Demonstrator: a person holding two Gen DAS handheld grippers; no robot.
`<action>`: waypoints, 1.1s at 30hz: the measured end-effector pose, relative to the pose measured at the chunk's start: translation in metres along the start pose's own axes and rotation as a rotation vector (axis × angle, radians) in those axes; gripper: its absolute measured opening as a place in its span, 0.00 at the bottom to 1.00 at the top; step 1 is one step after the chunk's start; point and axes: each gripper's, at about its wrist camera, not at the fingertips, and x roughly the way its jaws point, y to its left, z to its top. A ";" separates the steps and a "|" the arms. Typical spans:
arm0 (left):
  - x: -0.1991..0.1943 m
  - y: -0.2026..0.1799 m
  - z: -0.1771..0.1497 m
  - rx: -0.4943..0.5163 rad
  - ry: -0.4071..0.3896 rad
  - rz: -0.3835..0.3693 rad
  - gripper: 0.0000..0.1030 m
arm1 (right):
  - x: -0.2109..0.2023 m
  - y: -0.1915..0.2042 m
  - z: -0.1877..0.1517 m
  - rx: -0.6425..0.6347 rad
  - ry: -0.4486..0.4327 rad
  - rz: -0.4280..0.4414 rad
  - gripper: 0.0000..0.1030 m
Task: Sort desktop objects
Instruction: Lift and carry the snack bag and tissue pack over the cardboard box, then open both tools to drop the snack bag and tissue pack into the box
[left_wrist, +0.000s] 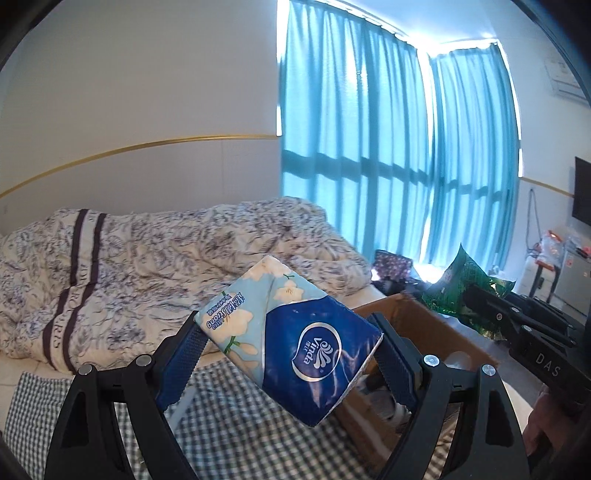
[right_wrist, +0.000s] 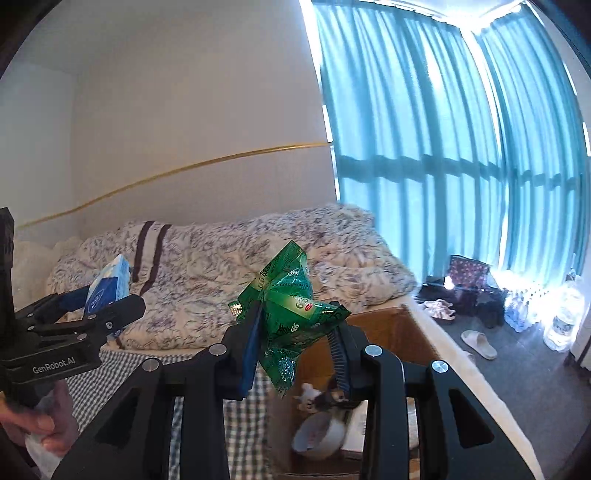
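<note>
My left gripper (left_wrist: 291, 354) is shut on a blue and white Vinda tissue pack (left_wrist: 295, 339), held tilted in the air above a checked cloth (left_wrist: 240, 424). My right gripper (right_wrist: 295, 343) is shut on a crumpled green snack bag (right_wrist: 291, 306), held over an open cardboard box (right_wrist: 402, 332). The snack bag (left_wrist: 465, 291) and right gripper (left_wrist: 480, 299) show at the right of the left wrist view. The tissue pack (right_wrist: 107, 288) and left gripper (right_wrist: 99, 310) show at the left of the right wrist view.
The box (left_wrist: 424, 332) holds a white bowl (right_wrist: 317, 435) and small items. A bed with a patterned duvet (left_wrist: 129, 266) lies behind. Blue curtains (right_wrist: 461, 147) cover the window. Slippers (right_wrist: 480, 343), bags and water bottles (right_wrist: 561, 317) lie on the dark floor at right. A hand (right_wrist: 40, 424) grips the left handle.
</note>
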 end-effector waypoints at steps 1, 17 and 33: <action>0.002 -0.005 0.001 0.002 -0.001 -0.013 0.86 | -0.002 -0.004 0.001 0.002 -0.002 -0.013 0.33; 0.049 -0.055 0.002 0.025 0.039 -0.123 0.86 | -0.012 -0.068 0.009 0.070 -0.004 -0.154 0.33; 0.110 -0.090 -0.011 0.069 0.187 -0.206 0.86 | 0.047 -0.105 -0.022 0.090 0.213 -0.196 0.33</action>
